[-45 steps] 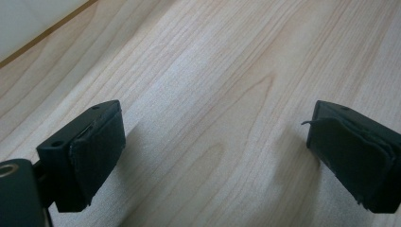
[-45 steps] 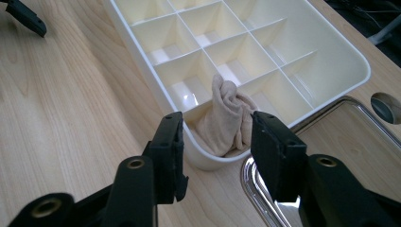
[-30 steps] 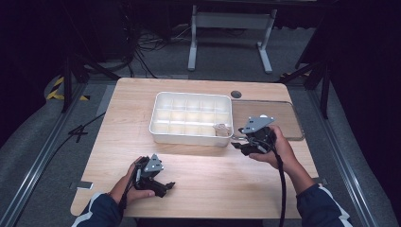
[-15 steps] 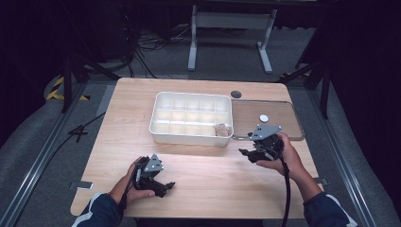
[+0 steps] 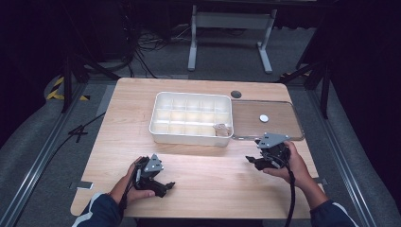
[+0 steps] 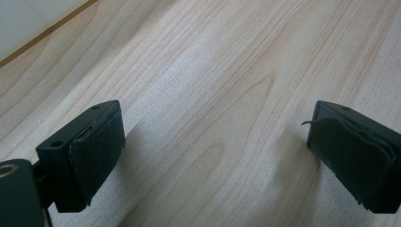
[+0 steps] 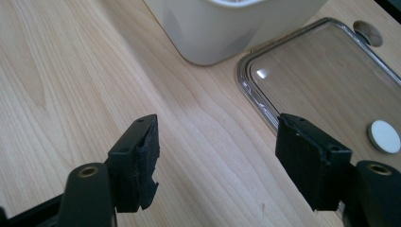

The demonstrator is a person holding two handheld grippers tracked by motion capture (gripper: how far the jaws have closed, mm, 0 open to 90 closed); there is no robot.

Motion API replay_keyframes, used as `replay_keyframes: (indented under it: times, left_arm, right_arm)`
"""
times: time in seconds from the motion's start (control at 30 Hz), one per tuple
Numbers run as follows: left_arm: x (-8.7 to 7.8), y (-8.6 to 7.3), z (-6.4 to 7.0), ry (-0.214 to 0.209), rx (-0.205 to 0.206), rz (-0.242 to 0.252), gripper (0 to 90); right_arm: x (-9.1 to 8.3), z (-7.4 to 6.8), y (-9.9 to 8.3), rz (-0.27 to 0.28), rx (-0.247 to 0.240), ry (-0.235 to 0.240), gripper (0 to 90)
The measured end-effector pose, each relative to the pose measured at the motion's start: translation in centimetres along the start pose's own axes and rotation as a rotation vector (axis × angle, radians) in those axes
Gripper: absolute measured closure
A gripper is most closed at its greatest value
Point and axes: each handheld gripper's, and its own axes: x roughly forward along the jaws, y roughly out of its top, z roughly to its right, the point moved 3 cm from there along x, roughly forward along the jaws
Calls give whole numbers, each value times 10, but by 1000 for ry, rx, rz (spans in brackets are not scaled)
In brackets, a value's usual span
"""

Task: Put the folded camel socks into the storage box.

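R gripper (image 5: pixel 259 162) sits at the near right of the desk (image 5: pixel 203 189), jaws apart w/ nothing between; L gripper (image 5: pixel 160 182) rests near left, jaws also wide apart, empty.

The tray (image 5: pixel 191 118) stands mid-desk, long axis running left-right. One small brown item (image 5: pixel 221 129) lies in its near-right corner compartment; the other cells look empty, as far as the high view resolves. The clear lid (image 5: pixel 267 120) lies flat just beside the tray's right end, edge approx. touching it, w/ a small white disc (image 5: pixel 264 118) on it.

Key relation: lid and tray's right end are both just ahead of the R gripper, lid slightly to its right, tray corner ahead-left. L gripper is well apart from both, w/ bare desk between. So the R hand is the nearer one for whatever comes next, prob. the lid or the item in the corner cell. Lid's long axis also runs left-right, so its near long edge faces the R gripper.

Views differ: R gripper view gives the lid's rounded near corner (image 7: pixel 257 71) and raised rim close up, plus the tray wall (image 7: pixel 227 28) and disc (image 7: pixel 385 136), but not inside the tray. L gripper view gives wood grain between its pads (image 6: pixel 97 161). High view alone gives the compartments and the brown item.
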Motion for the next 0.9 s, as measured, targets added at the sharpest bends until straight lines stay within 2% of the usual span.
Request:
replay_keyframes:
  times: [0.3,0.43,0.53,0.73,0.9]
  left_arm:
    - [0,0,0,0,0,0,53]
    - [0,0,0,0,1,1,53]
    - [0,0,0,0,1,1,53]
    - [0,0,0,1,0,4,54]
    - [0,0,0,2,2,4,54]
  right_arm:
    - [0,7,-23,-23,36,-9,318]
    - [0,8,-34,-13,74,3,319]
    - [-1,8,-42,-5,92,-5,321]
    - [-6,7,-55,18,104,-19,320]
    - [-5,7,-67,-1,128,-18,320]
